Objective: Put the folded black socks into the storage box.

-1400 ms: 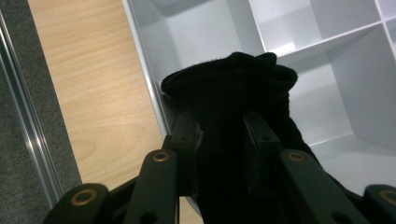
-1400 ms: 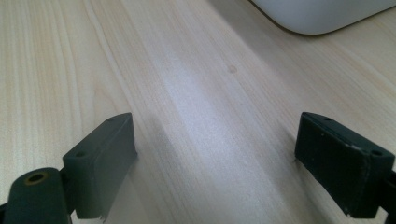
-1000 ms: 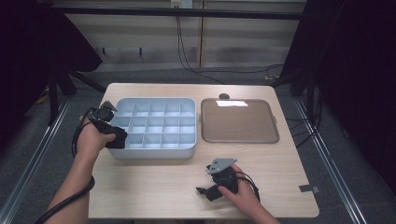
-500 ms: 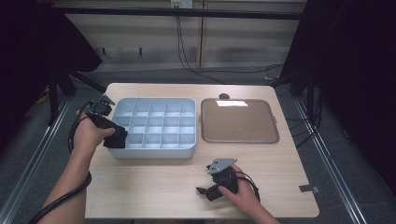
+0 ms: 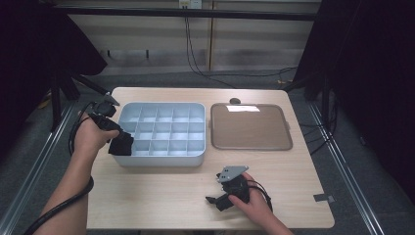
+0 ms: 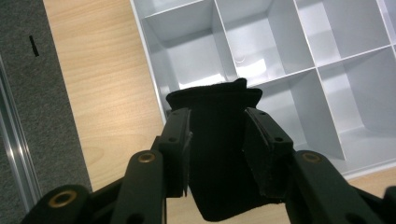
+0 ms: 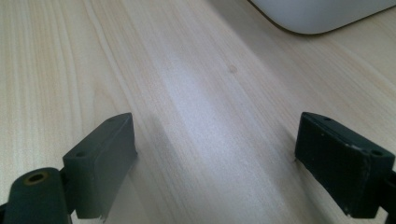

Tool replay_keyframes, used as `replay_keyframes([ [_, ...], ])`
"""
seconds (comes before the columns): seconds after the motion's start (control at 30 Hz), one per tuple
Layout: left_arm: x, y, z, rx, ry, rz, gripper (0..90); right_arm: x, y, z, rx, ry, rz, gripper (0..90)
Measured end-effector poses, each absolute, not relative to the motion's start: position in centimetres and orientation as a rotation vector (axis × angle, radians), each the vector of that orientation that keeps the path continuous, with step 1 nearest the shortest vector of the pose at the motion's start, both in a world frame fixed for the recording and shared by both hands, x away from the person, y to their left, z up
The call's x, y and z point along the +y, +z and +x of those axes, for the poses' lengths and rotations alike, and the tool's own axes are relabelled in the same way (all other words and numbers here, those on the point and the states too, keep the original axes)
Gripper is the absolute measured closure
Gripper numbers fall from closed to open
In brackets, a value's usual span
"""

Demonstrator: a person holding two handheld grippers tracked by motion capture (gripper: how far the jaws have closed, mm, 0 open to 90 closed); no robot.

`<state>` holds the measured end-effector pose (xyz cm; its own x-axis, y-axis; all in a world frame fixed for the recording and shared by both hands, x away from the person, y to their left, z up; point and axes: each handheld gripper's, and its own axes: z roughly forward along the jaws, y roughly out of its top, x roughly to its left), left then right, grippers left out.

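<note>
A: How many things are on the table [image 5: 161, 196]?

B: One pale compartment tray [image 5: 164, 132], one flat brown tray [image 5: 249, 127] just to its right, and a small dark round thing [image 5: 235, 101] near the far edge behind the brown tray. The compartment tray has four columns and three rows, so twelve cells.

A: And the grippers?

B: Two. The left gripper [image 5: 117, 139] is at the compartment tray's near-left corner. The right gripper [image 5: 215, 199] rests low over the bare wood in front of the trays, well apart from both.

A: What is the left one holding?

B: A piece of black cloth [image 6: 219, 140]. The jaws are pressed against its two sides, closed partway, with the cloth filling the gap. In the left gripper view the cloth hangs over the tray's left rim and the cells beside it.

A: The right one?

B: Jaws spread wide, nothing between them. The right gripper view shows only wood grain there, with the rounded corner of a pale tray beyond.

A: Anything only the high view gives?

B: Both forearms, and the grey plate on the right gripper.
</note>
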<state>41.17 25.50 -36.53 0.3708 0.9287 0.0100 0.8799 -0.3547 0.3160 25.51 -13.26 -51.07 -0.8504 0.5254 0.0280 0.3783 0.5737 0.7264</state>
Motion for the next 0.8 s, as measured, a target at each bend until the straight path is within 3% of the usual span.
replay_keyframes([
  [0.8, 26.19, -35.84, 41.36, 1.647, 0.205, 2.376, 85.1, -13.25, -51.07, 25.50, 2.614, 1.138, 0.761, 11.7],
])
